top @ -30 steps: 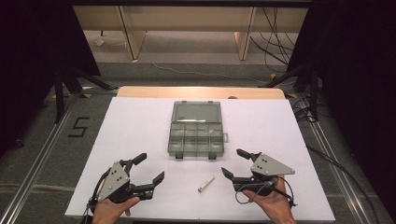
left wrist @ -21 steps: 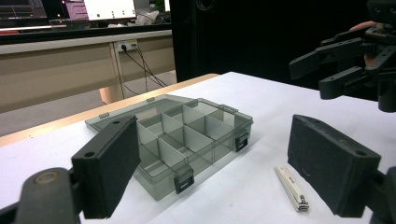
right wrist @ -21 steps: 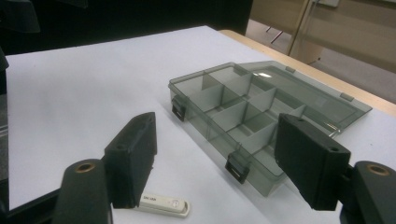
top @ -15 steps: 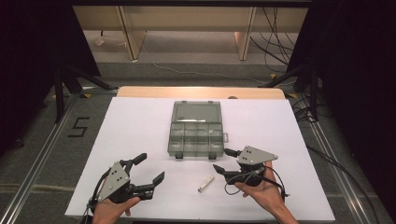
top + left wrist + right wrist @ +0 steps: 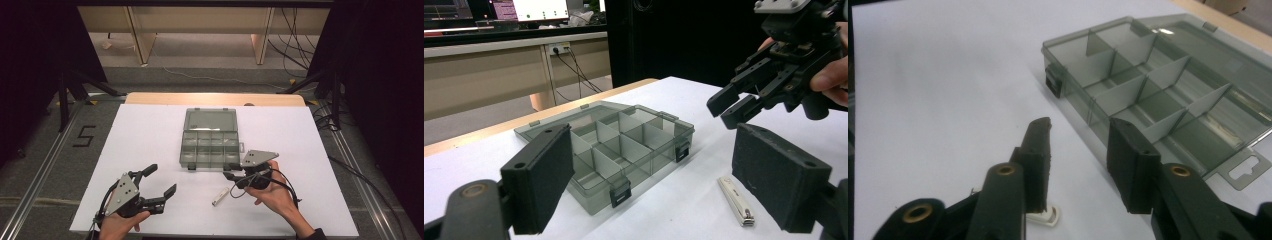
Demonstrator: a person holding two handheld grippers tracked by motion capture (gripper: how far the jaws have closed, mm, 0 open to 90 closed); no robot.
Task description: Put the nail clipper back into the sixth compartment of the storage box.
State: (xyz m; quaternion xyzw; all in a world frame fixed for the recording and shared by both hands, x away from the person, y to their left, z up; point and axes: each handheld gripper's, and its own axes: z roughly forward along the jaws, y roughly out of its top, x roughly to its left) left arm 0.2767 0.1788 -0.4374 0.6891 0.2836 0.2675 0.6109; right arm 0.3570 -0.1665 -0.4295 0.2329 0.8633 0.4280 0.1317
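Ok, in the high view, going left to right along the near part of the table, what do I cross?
Left gripper, jaws open → nail clipper lying on the white table → right gripper, jaws open, near the open compartment box's front right corner.

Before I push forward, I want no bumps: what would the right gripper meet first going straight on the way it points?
Likely the organizer box: the right gripper is aimed at its near wall, open jaws low over the table. Depth is unclear.

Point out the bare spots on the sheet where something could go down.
Free: the left stretch between the box and the sheet's left edge; the right stretch past the box; the strip behind its lid. Crowded: the near middle, with the left gripper, the clipper and the right gripper.
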